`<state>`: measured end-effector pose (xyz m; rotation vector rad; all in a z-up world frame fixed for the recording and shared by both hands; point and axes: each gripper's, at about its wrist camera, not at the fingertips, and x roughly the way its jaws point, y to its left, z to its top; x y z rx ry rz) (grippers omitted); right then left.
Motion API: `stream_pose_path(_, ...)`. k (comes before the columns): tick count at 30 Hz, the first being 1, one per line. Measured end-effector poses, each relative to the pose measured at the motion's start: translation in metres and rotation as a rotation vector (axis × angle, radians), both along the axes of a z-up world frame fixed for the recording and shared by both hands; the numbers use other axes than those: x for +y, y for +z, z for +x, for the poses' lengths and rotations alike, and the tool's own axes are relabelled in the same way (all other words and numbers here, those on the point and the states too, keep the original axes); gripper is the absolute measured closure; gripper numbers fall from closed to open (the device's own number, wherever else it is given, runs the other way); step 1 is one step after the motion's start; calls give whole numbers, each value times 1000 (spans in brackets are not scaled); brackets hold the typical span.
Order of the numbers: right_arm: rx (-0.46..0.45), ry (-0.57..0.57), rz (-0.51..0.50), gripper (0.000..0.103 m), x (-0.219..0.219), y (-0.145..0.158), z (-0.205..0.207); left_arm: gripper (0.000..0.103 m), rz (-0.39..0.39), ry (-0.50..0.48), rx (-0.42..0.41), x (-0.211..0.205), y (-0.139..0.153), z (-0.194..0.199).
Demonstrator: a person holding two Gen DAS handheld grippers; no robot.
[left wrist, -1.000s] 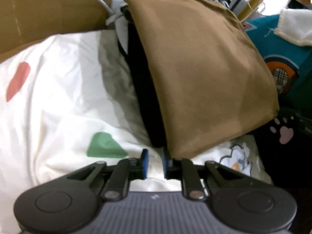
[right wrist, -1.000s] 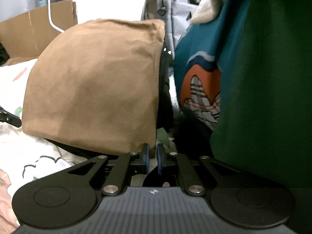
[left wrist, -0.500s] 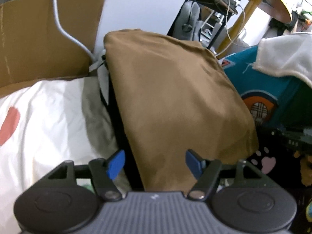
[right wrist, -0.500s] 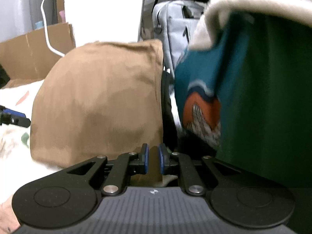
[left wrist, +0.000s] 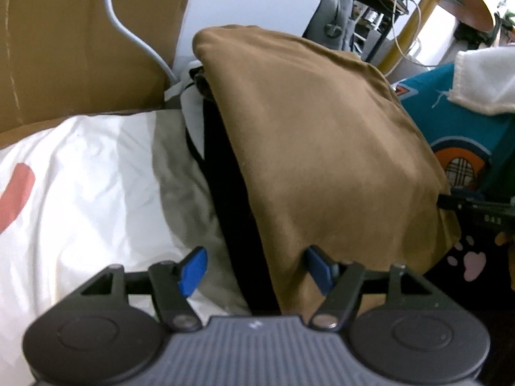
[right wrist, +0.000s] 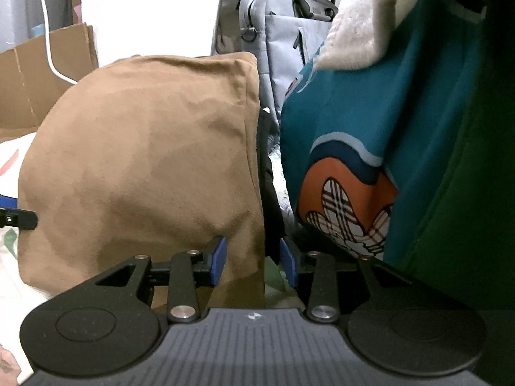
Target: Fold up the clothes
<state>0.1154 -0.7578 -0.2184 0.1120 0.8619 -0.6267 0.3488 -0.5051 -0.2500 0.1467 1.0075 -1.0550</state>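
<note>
Lying between both grippers' parted jaws, brown garment (left wrist: 322,148)

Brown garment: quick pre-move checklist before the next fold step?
1. Left gripper released: ok. Blue pads stand wide, not pressing the brown garment.
2. Right gripper released: ok so far. Its jaws are opening, the garment's near corner between them, pads not pressing.
3. Brown garment folded flat: ok. It lies smooth on a black garment.
4. Stack squared: not ok. The black garment sticks out along the brown one's left edge.
5. Room on the right: not ok. The teal printed garment crowds the right gripper.
6. White cable clear of the stack: cannot tell. It runs down behind the stack's far corner.
</note>
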Motion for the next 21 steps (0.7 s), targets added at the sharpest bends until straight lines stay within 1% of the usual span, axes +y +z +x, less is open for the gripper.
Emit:
stream_pose_path(2,8,-12,-10,62,4,2,1,34,9,3,-8,5,3,-4)
stream_pose_path(3,16,-15,-9,62,7,4,2,35,18,10,-1,10,6,-7)
stream_pose_path(5,25,6,6,62,13,10,3,36,22,26,13,18,14,-12)
stream_pose_path(6,29,16,15,60,16,13,4,35,21,35,13,23,20,-15)
stream_pose_path(7,32,26,24,56,19,16,4,34,19,42,6,28,26,-18)
stream_pose_path(8,28,30,33,46,23,20,5,28,27,44,-10,31,32,-22)
stream_pose_path(9,24,34,42,42,26,24,6,24,46,45,-38,35,39,-28)
stream_pose_path(10,19,38,51,34,30,29,7,24,62,45,-59,38,45,-31)
stream_pose_path(11,6,39,52,31,34,34,8,24,77,54,-68,42,50,-33)
stream_pose_path(12,-7,40,53,27,38,39,10,23,90,76,-69,47,57,-35)
stream_pose_path(13,-13,44,70,25,41,44,11,20,95,98,-62,51,62,-35)
stream_pose_path(14,-19,47,87,21,44,48,12,12,94,121,-47,57,69,-36)
stream_pose_path(15,-25,50,103,15,47,53,13,1,86,136,-23,64,76,-38)
stream_pose_path(17,-16,69,128,10,56,58,11,0,69,127,18,75,90,-41)
stream_pose_path(18,-12,78,141,10,61,60,10,0,62,111,34,80,99,-45)
stream_pose_path(19,-4,84,142,7,64,61,9,0,64,103,37,83,105,-47)
stream_pose_path(20,18,88,151,1,69,62,8,0,75,109,34,86,110,-50)
stream_pose_path(21,37,83,174,0,71,63,9,0,96,123,23,89,118,-53)
